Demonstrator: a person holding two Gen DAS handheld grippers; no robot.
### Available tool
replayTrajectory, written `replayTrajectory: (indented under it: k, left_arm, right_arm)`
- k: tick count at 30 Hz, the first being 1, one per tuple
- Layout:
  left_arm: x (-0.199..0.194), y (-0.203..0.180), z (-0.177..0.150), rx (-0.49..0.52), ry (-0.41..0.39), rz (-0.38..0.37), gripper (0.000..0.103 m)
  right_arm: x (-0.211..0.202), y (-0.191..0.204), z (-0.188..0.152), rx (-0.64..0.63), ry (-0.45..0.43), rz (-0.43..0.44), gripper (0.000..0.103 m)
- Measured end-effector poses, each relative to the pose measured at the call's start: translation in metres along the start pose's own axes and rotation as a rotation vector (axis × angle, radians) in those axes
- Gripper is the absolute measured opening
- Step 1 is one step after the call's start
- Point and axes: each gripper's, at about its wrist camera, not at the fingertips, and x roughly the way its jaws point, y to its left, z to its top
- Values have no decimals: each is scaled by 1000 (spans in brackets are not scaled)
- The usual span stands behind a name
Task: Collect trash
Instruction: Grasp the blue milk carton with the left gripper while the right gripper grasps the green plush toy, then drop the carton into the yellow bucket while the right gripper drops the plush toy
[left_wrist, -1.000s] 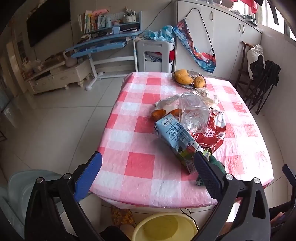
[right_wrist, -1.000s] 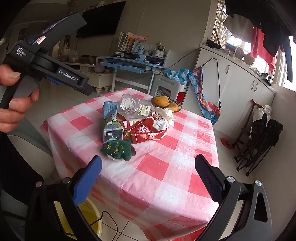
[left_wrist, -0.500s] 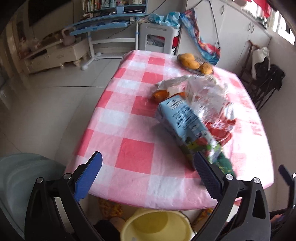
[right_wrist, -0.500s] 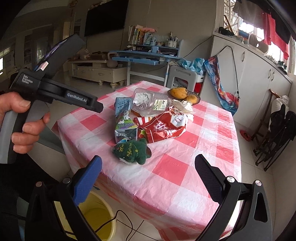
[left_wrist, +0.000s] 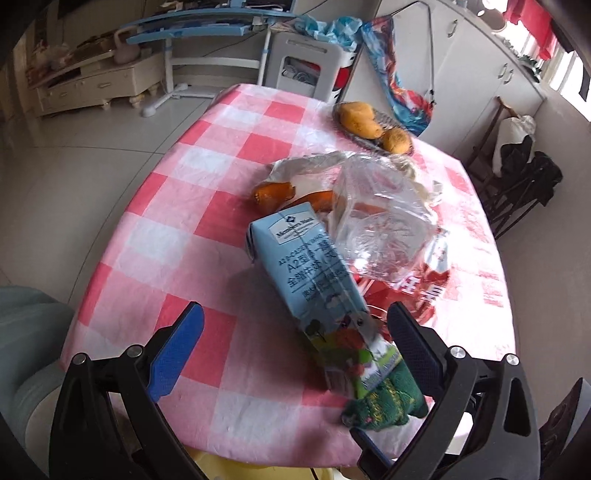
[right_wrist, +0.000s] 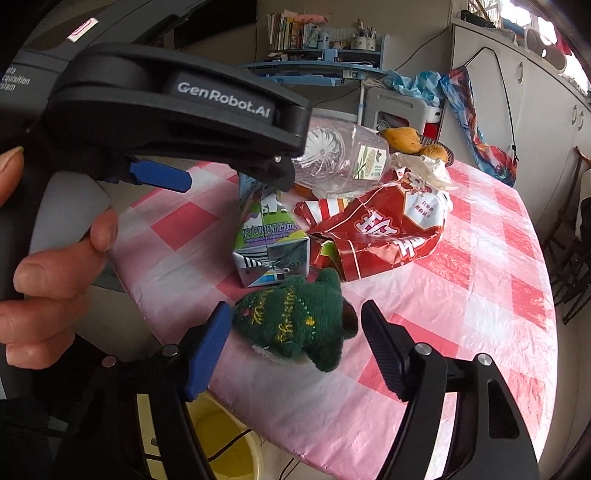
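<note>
At a table (left_wrist: 155, 206) under a pink checked cloth, the right gripper (right_wrist: 293, 343) straddles a green knitted toy (right_wrist: 295, 321) near the edge, its fingers narrowing but not yet pressing. The left gripper (left_wrist: 293, 339), fingers wide apart, hangs over a blue milk carton (left_wrist: 314, 273). A red snack bag (right_wrist: 380, 229) and a clear plastic bottle (right_wrist: 340, 158) lie just behind.

We count on checked table (left_wrist: 155, 236): one milk carton (left_wrist: 310, 273), one clear plastic bottle (right_wrist: 343, 155), one red snack bag (right_wrist: 380, 229), one green knitted toy (right_wrist: 295, 321), one wire basket (left_wrist: 364, 142) with two mangoes (left_wrist: 360, 120). Below: one yellow bin (right_wrist: 225, 439).
</note>
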Motion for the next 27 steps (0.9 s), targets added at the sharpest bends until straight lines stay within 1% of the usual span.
replayTrajectory:
  k: [3, 6, 8, 10, 11, 12, 13, 14, 15, 16, 21, 24, 27]
  left_arm:
    - [12, 3, 4, -21, 34, 13, 96]
    - [19, 3, 6, -17, 45, 27, 95]
    - [23, 2, 7, -5, 58, 21, 85]
    - [25, 4, 5, -2, 71, 4, 64]
    - [27, 5, 5, -3, 81, -13, 58]
    - [28, 6, 4, -4, 87, -26, 48]
    - [27, 8, 4, -7, 90, -50, 42]
    - [26, 8, 3, -6, 92, -63, 40]
    - [24, 7, 1, 4, 86, -65, 35]
    - [22, 6, 0, 15, 80, -65, 33]
    - [9, 4, -4, 61, 48, -68, 32]
    - [-1, 3, -8, 92, 29, -65, 32]
    - [-9, 7, -12, 106, 24, -60, 32]
  right_arm:
    - [3, -2, 1, 5, 3, 11, 68]
    - [4, -4, 1, -11, 15, 19, 65]
    - [4, -4, 1, -16, 19, 32, 64]
    - [4, -6, -1, -19, 23, 47, 61]
    - [4, -6, -2, -17, 23, 55, 60]
    - [3, -6, -3, -12, 24, 65, 58]
    - [3, -7, -3, -7, 25, 72, 57]
    - [2, -8, -4, -4, 17, 72, 56]
    - [1, -8, -5, -1, 16, 81, 55]
    - [-1, -7, -6, -2, 14, 87, 54]
    - [-11, -5, -2, -15, -8, 136, 54]
    - [-21, 4, -3, -55, -13, 215, 54]
    - [-30, 19, -5, -126, 20, 325, 54]
